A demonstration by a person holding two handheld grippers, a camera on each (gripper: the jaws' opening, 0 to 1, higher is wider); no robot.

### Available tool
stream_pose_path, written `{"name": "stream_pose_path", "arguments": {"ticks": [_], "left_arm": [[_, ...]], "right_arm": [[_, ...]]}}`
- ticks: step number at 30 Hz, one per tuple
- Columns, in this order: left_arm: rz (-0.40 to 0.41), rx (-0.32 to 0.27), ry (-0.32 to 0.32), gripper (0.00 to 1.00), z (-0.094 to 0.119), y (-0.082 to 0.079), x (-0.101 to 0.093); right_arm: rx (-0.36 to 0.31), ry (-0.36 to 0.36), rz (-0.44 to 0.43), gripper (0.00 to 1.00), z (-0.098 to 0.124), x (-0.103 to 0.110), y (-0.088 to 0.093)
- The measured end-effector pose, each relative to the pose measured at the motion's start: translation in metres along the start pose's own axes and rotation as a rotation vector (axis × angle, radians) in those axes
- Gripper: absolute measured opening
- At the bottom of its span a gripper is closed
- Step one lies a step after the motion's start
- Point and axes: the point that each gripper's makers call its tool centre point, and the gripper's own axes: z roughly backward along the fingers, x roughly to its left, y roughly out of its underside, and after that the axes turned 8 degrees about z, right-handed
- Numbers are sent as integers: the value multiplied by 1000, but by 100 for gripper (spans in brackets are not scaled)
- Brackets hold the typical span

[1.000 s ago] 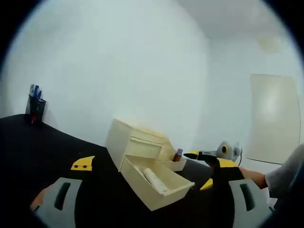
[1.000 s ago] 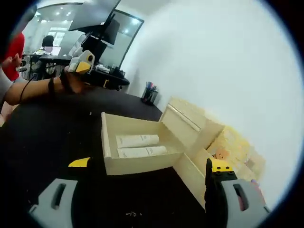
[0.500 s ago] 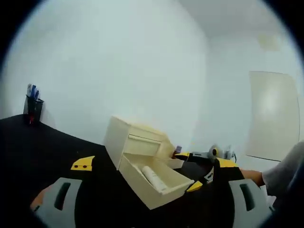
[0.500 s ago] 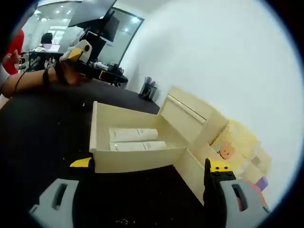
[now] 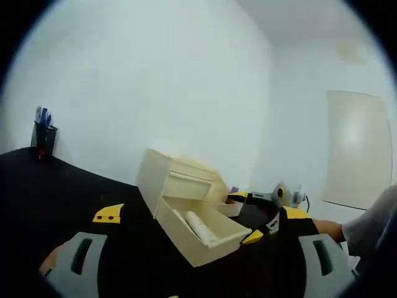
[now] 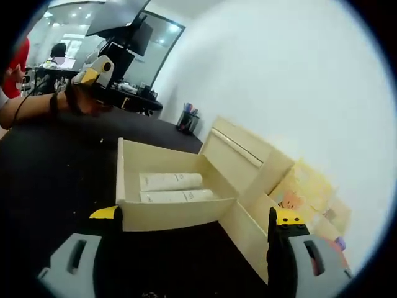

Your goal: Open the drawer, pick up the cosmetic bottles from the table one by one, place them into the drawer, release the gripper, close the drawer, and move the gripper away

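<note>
The cream wooden drawer (image 6: 167, 198) of the small cream cabinet (image 6: 248, 164) stands pulled open on the black worktop (image 6: 56, 161), two white cosmetic bottles (image 6: 170, 188) lying side by side inside. Right tongs (image 6: 193, 242) spread wide and empty just before the drawer front. Left tongs (image 5: 200, 237) also wide and empty, apart from the drawer.

On the table (image 6: 56, 155) stands a drawer cabinet (image 6: 248, 155) against the wall, its lower drawer (image 6: 167, 211) pulled out. 2 cosmetic bottles (image 6: 173, 188) lie side by side in it. A pen holder (image 6: 185, 120) stands behind, farther along the wall.
</note>
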Motion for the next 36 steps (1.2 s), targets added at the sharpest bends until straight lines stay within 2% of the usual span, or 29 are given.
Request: {"name": "stream_pose_path", "arguments": {"ticks": [10,29,36], "left_arm": [[-15,20,0,96,-1,4,-1],[-46,73,3,96,-5,16,-3],[-52,81,-2,95,-5,17,-2]], "right_arm": [[14,53,-1,91,-6,-14,3],[44,99,7,88,-21,-32,7],[70,147,3,85,-30,-48,13]]}}
